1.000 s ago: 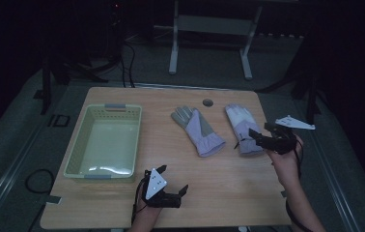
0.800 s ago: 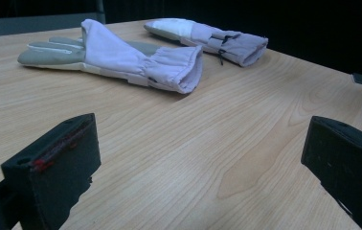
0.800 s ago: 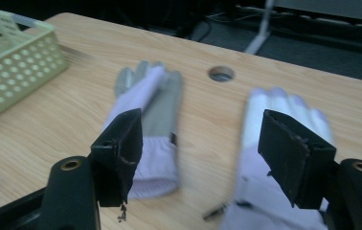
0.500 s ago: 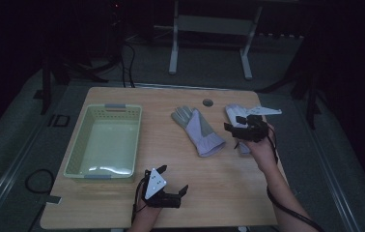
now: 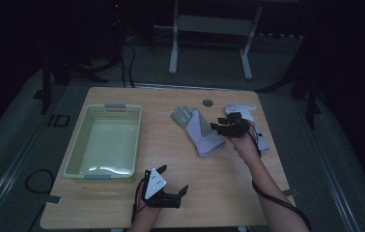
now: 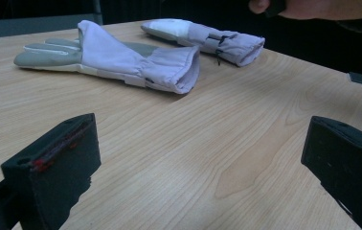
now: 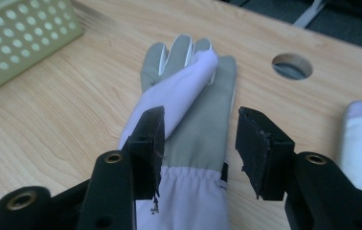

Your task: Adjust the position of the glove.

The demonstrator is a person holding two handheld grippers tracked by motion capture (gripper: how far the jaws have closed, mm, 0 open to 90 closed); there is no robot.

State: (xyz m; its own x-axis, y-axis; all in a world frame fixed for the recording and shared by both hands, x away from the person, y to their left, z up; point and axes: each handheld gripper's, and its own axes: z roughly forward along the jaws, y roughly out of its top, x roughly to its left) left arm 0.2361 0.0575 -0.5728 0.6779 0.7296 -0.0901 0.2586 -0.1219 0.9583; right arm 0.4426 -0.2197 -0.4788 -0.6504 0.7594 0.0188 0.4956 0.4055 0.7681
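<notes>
glove (image 7: 188, 129): mid-table, right of basket (image 5: 104, 142) | soft, light, floppy – pinch at elastic wrist band | right gripper (image 7: 199, 143): jaws closing astride glove, not yet pressing | left gripper (image 5: 171, 191): jaws apart, idle

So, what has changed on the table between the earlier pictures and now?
The right gripper moved left from the table's right edge, across the right-hand lilac and grey glove, to the left-hand lilac and grey glove. Its jaws have just been closing, straddling that glove without pressing it. The left gripper, both gloves and the pale green plastic basket stayed put.
</notes>
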